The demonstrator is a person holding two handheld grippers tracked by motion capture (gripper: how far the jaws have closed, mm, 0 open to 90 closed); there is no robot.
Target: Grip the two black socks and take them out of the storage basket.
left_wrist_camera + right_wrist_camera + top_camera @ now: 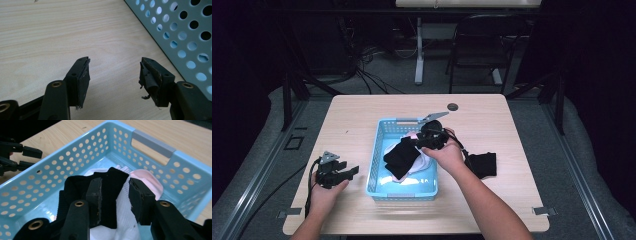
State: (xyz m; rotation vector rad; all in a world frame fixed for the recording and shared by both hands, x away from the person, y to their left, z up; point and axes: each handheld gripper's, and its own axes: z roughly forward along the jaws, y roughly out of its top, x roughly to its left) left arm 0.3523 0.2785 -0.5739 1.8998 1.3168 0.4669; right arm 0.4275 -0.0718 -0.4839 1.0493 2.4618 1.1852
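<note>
At the left of the pale wooden table (362, 107), the left gripper (343, 171) sits low in the person's left hand (326, 192), just beside the long wall of the light blue perforated plastic basket (375, 161) without touching it. In the left gripper view its black jaws stand wide apart with bare wood grain between them and nothing held; the pad on one jaw looks frayed, and the basket's dotted wall rises past that jaw.

The basket stands near the middle of the table. Inside it lies a heap of cloth: a black knitted sock (399, 155) draped across a white ribbed sock (125, 220), with a pale pink piece (148, 178) further back toward the handle end.

The right gripper (115, 195), held by the right hand (444, 155), hangs over the basket's inside. In the right gripper view its jaws are spread moderately; the black sock lies against the inner face of one jaw, while the other jaw stands clear of it, so the cloth is not pinched.

Right of the basket, a second dark folded cloth (484, 164) lies flat on the table beside the right forearm.
</note>
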